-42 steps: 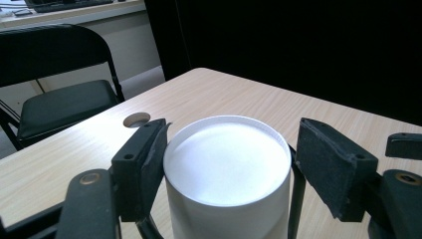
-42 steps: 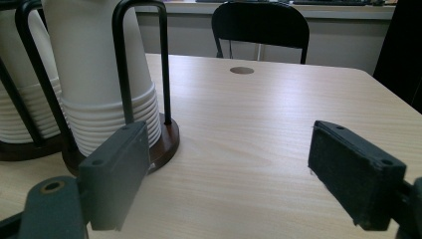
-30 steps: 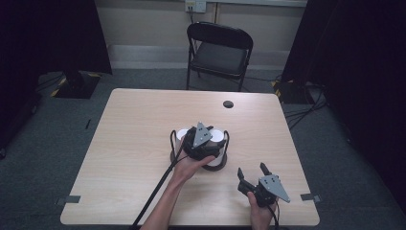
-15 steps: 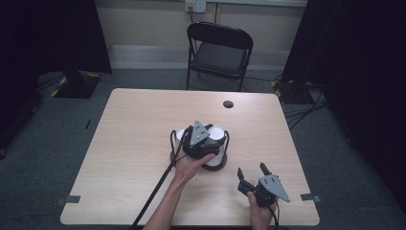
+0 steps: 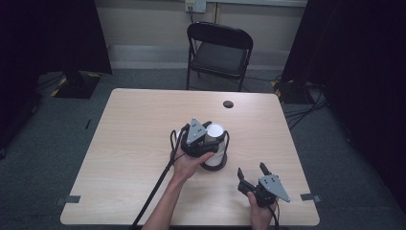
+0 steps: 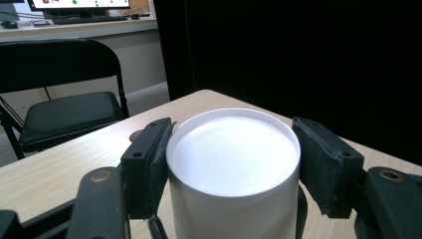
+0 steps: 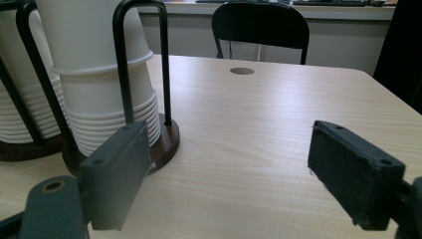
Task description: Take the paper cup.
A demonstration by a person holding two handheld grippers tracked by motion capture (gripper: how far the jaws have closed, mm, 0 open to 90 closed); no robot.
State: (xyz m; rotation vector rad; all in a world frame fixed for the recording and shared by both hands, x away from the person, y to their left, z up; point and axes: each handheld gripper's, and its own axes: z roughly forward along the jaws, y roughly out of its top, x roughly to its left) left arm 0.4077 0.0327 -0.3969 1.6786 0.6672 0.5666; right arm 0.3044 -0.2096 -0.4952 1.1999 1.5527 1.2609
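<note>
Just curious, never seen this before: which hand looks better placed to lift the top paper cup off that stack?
Left, I'd say. The left gripper is shut on the top cup, a pad on each side. The right gripper waits open near the table edge, apart from the stack.

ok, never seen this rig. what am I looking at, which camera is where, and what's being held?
No robot arm: a person holds a pair of hand-held tongs in each hand at a wooden table. The high view looks down from above the person's side; the other two cameras ride on the tongs and look along their black jaws. On the table stands a black wire rack with stacks of upside-down white paper cups. The left tongs are shut on the top cup, pads on both sides. The right tongs are open and hold nothing, near the table's front edge. A black chair stands behind.
</note>
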